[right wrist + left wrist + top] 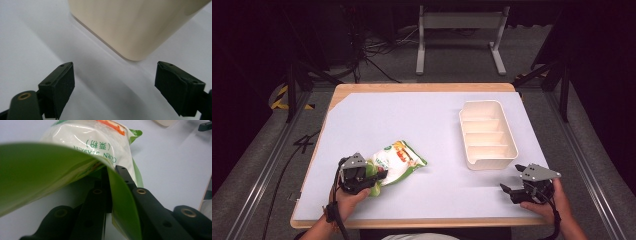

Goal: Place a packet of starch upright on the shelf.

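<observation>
Your left claw (379,176) is clamped on the green sealed edge of the corn starch bag (398,162). In the left gripper view the green film (122,205) runs down between the two black jaws, which stand pressed together on it; the rest of that edge curls up in front of the camera. The white body of the bag (100,142) lies beyond the jaw tips, stretching away from the claw on the pale table cover (412,120). In the high view the bag extends up and to the right of the claw, with its near end at the jaws and its far green corner resting on the cover.

Your right claw (511,181) stands open with nothing between the jaws. In the right gripper view its two pads (61,86) are well apart above bare cover, and the rounded corner of the cream divided tray (130,30) lies ahead of them, near but not touching. The tray (466,131) sits well apart from the bag, on the far side of it from your left claw.
</observation>
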Demonstrator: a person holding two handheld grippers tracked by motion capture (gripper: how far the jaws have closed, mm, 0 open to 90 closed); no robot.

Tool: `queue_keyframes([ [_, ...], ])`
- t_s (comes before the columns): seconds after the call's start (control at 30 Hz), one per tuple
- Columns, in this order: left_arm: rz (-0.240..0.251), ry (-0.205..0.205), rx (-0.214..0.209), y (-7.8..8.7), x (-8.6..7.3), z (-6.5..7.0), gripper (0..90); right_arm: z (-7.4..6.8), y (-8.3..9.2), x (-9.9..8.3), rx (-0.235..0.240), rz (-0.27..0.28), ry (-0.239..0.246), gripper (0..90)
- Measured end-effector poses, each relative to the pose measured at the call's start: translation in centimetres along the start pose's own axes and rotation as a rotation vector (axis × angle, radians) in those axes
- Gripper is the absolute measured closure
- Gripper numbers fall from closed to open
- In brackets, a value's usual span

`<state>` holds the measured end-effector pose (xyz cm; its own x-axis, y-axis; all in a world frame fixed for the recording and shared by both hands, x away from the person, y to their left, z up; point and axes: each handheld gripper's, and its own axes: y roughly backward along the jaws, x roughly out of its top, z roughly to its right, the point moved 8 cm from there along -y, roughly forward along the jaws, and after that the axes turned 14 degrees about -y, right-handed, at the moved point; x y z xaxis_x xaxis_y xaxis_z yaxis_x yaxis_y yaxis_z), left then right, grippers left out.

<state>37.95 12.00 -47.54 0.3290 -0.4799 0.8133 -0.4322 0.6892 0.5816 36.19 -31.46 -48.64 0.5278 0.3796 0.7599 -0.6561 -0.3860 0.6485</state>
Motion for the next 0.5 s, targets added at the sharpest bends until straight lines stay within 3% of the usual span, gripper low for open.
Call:
queue_keyframes([
  [0.2, 0.013, -0.021, 0.003, 0.4, 1.0, -0.4, 86.6, 0.0, 0.0, 0.0, 0.001, 0.0, 0.0, 15.8],
  [0.3, 0.018, -0.071, 0.016, 0.9, 2.1, -0.7, 86.8, 0.0, 0.0, 0.0, 0.001, -0.001, -0.001, 15.8],
  [0.33, 0.018, -0.071, 0.016, 0.9, 2.1, -0.7, 86.9, 0.0, 0.0, 0.0, 0.001, -0.001, -0.001, 15.8],
  [0.5, -0.001, -0.181, 0.059, 1.3, 4.4, -1.2, 87.5, 0.0, 0.0, 0.0, 0.0, -0.002, -0.001, 15.8],
])
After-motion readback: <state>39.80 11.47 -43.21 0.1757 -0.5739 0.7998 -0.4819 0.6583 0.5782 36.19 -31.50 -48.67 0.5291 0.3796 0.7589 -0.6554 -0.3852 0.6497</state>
